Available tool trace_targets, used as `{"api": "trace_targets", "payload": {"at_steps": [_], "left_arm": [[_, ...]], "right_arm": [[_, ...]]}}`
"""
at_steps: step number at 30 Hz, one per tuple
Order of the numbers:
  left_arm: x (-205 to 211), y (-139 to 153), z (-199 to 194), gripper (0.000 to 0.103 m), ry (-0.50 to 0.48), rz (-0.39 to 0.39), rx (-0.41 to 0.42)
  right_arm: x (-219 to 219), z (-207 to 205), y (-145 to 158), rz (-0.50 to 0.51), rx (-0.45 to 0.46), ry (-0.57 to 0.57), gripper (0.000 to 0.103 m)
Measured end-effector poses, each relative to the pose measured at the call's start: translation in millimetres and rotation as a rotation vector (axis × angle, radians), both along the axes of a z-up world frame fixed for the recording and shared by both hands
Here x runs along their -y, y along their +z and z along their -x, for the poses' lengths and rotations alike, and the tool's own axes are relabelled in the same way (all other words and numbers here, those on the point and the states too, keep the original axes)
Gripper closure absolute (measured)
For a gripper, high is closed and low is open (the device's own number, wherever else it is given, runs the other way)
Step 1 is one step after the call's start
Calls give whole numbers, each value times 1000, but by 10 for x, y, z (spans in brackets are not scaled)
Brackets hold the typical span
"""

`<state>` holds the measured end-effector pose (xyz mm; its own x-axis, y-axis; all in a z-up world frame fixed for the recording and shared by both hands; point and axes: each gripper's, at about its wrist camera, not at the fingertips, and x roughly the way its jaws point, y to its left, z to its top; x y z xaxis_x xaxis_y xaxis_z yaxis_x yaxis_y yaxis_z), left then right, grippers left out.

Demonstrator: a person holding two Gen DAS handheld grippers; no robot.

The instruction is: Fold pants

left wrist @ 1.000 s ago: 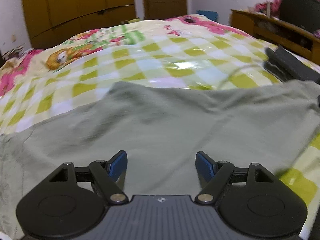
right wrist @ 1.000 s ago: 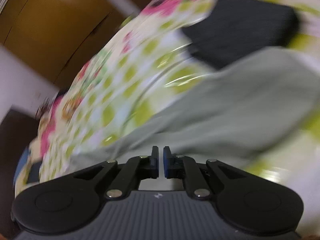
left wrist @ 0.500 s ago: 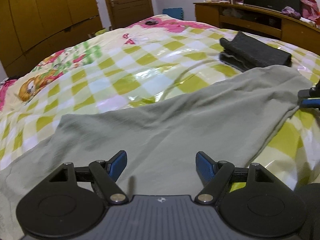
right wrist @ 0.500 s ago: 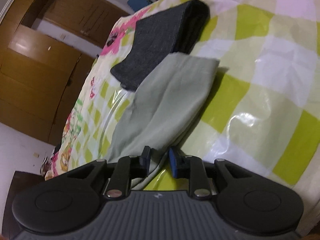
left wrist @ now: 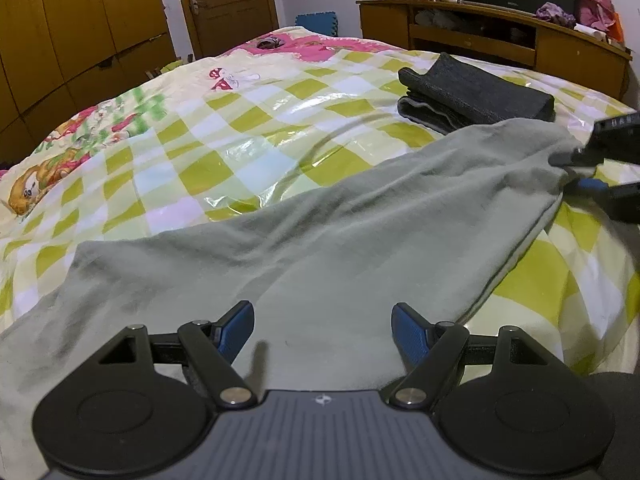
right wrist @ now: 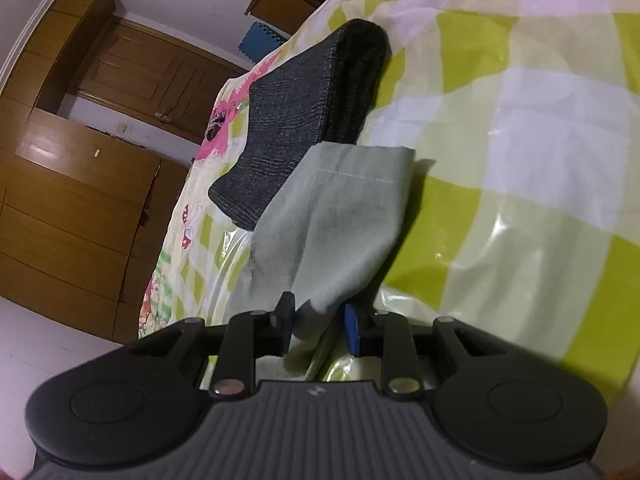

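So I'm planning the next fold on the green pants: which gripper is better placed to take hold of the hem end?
Right. The right gripper is at the hem of the green pants, cloth between its opening jaws. The left gripper hangs open over the middle, far from that end.

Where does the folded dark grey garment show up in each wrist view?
Left wrist: folded dark grey garment lies upper right on the bed, beyond the green pants.
Right wrist: upper centre, just past the pants' hem.
Shared landmark: the blue foam mat.
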<state>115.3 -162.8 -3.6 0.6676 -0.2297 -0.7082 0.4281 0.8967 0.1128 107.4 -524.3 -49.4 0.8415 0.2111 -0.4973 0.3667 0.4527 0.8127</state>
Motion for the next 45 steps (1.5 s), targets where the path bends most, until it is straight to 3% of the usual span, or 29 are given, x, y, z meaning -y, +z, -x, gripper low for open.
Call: {"api": "trace_targets", "payload": {"at_steps": [4, 9, 14, 16, 17, 19, 24, 28, 34, 41, 45], "left_arm": [[-33, -3, 6, 15, 8, 11, -7], [-46, 1, 18, 15, 8, 3, -2], [-85, -3, -7, 15, 29, 7, -18], [-88, -29, -27, 15, 27, 6, -36], [-87, -47, -31, 15, 23, 5, -43], [-80, -77, -27, 15, 15, 3, -48], [-113, -87, -5, 15, 20, 43, -51], [-193, -52, 49, 15, 20, 76, -45], [-322, 13, 129, 15, 37, 104, -27], [-494, 116, 178, 15, 65, 126, 15], [-808, 178, 331, 15, 107, 125, 43]], "right_arm": [[-26, 56, 87, -20, 52, 10, 73], [-19, 127, 0, -19, 10, -41, 75], [-23, -5, -71, -48, 60, -83, 72], [19, -56, -133, -99, 102, -69, 79], [39, -66, -154, -128, 107, -71, 93], [82, -55, -140, -184, 121, -78, 97], [25, -39, 285, -104, 222, -10, 97], [-79, -15, 465, -47, 217, 41, 97], [-133, 2, 601, -9, 210, 28, 97], [-610, -211, 981, 247, 206, 139, 97], [-1228, -437, 1257, 428, 241, 296, 97]]}}
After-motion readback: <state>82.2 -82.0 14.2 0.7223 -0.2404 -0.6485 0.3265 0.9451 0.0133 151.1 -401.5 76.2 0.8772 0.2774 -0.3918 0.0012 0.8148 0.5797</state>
